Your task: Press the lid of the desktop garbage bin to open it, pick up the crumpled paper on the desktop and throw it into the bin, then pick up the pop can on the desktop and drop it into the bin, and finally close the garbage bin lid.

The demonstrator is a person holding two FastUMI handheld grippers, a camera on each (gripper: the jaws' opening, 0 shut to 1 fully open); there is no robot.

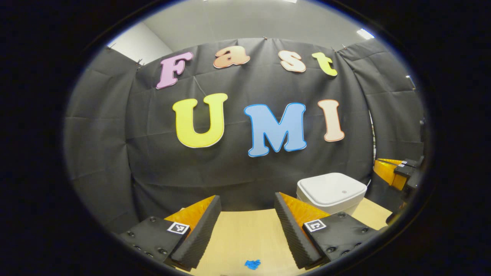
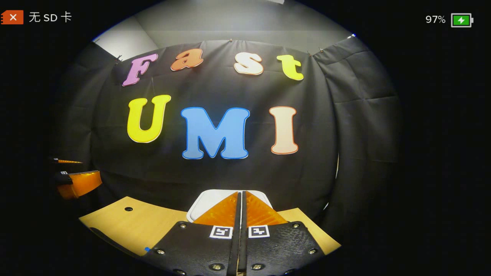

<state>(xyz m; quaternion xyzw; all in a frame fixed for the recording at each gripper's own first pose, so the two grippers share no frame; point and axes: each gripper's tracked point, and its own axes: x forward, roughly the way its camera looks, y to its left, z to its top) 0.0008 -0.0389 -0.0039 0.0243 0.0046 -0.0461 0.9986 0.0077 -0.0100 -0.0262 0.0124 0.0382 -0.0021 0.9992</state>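
Garbage bin (image 1: 332,191) sitting at 4 o'clock in left gripper view, lid (image 1: 332,187) lying flat, closed, at far edge of desktop (image 1: 245,234) against booth wall. Left gripper (image 1: 247,209) hovering above desktop, fingers spread wide, holding nothing. Small blue mark (image 1: 252,264) showing at 6 o'clock. Right gripper (image 2: 241,203) showing fingers pressed together, nothing between, tips overlapping bin at 6 o'clock in right gripper view.

Both views look level across the surface (image 1: 245,234) toward the booth wall. The left gripper view sits farther left, the bin (image 1: 332,191) at its right. The right gripper view sits close behind the bin (image 2: 203,205).
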